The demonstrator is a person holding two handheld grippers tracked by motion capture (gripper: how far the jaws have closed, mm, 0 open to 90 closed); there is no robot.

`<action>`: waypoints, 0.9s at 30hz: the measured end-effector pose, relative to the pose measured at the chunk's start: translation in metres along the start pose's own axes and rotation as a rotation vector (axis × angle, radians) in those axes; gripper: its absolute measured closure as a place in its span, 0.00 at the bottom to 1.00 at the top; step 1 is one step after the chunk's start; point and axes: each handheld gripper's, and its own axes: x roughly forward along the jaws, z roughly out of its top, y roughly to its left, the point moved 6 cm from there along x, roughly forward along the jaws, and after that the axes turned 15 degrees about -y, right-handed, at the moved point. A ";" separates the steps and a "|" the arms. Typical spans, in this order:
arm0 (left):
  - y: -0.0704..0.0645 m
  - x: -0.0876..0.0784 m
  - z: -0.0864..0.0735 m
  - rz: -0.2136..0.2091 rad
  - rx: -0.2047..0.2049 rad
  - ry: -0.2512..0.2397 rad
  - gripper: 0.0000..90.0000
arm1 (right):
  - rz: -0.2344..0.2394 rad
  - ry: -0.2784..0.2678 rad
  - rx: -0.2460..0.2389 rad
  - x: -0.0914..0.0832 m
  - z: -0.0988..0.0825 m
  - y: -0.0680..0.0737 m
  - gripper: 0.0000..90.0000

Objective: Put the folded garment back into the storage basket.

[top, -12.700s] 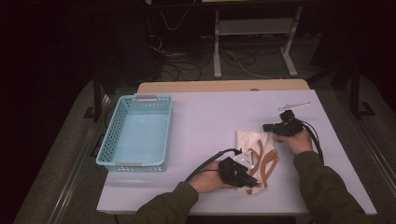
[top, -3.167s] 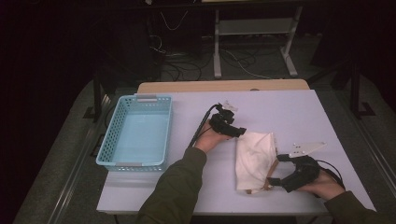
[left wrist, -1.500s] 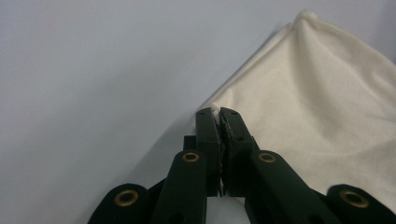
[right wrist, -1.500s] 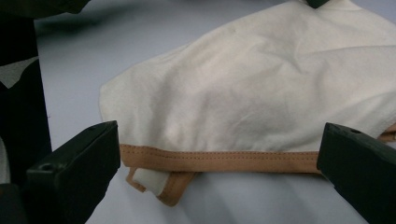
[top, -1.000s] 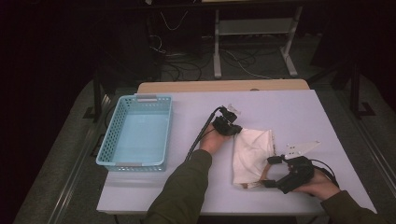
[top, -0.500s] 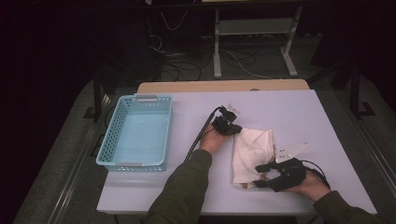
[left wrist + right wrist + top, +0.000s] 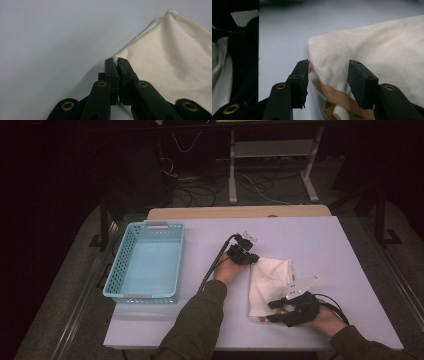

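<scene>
The left gripper is clenched on a corner of the folded cream cloth bag. The right gripper has just been closing, its jaws straddling the bag's tan-trimmed near edge without pinching it.

Taking the blue basket as the landmark: bare tabletop is left open from its right wall across to the far right corner, and a free strip is seen along the near edge below it. The stretch just right of the basket is crossed by a sleeved forearm and a trailing cable. Farther right, the way is taken up by the folded cream cloth, pinched at its far corner by the left gripper and straddled at its near corner by the right gripper. The basket's interior is unobstructed.
</scene>
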 end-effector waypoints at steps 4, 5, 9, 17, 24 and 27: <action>0.000 0.000 0.000 0.000 -0.005 -0.001 0.96 | -0.010 0.025 -0.035 0.004 -0.005 0.002 0.57; 0.000 0.000 0.000 -0.001 -0.005 -0.001 0.96 | -0.014 0.033 -0.044 0.005 -0.007 0.001 0.56; 0.000 0.000 0.000 0.000 -0.005 -0.001 0.96 | -0.033 0.029 -0.111 0.007 -0.010 0.003 0.61; 0.000 0.000 0.000 0.000 -0.007 -0.002 0.96 | -0.057 0.014 -0.164 0.006 -0.012 0.002 0.68; 0.000 0.000 0.000 -0.001 -0.007 -0.001 0.96 | -0.073 -0.011 -0.140 0.005 -0.013 -0.003 0.86; 0.000 0.000 0.000 0.002 -0.008 -0.002 0.96 | -0.077 -0.019 -0.124 0.005 -0.013 -0.004 0.89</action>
